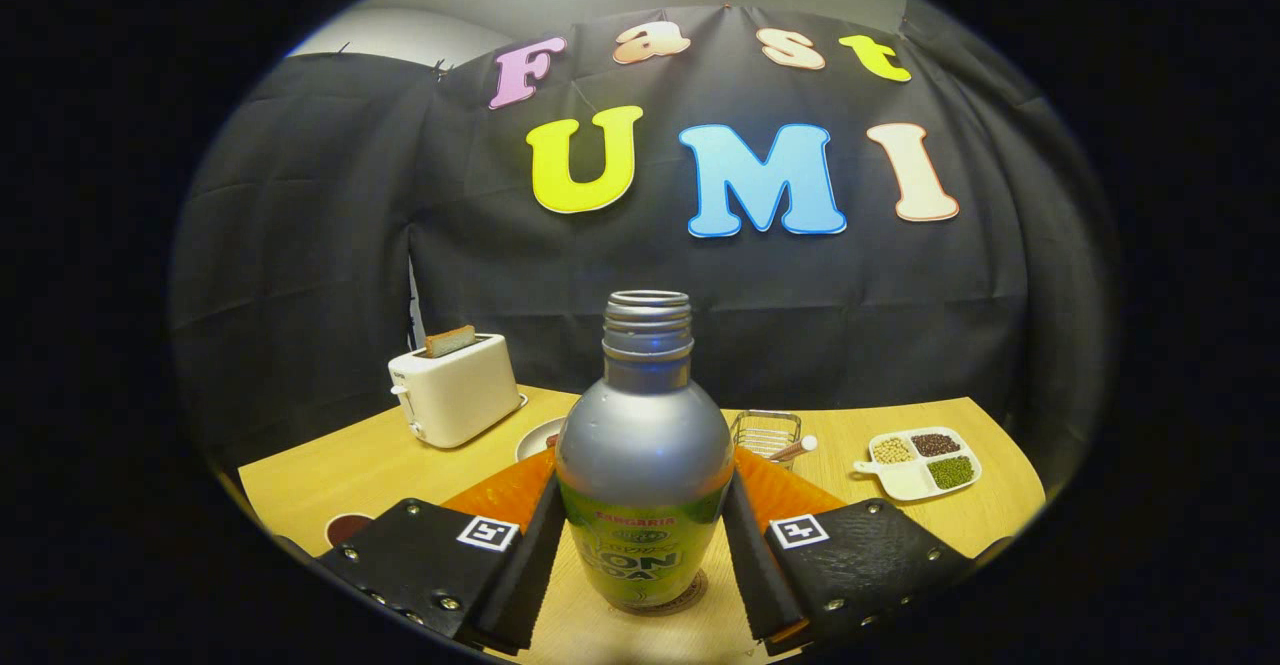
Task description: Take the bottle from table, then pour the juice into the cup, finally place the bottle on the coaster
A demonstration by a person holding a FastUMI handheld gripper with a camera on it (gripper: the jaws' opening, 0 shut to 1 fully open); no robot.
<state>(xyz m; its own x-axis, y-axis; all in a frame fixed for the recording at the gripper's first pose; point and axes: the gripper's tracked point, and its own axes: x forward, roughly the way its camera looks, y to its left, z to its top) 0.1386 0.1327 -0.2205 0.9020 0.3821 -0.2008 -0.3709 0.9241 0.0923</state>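
Two fingers of the gripper [644,545] flank the uncapped bottle [644,465], which stands upright on what looks like the coaster [690,600], though I see only a sliver of its rim under the base. If this is the set-down, I should keep the bottle vertical, confirm its base is centred and flat, then part the jaws evenly and back straight out. Jaws stand about bottle-wide, both pads seemingly pressing its lower sides.

hand-held gripper [645,555] level, fingers [535,555] pressed against the bottle [645,465]
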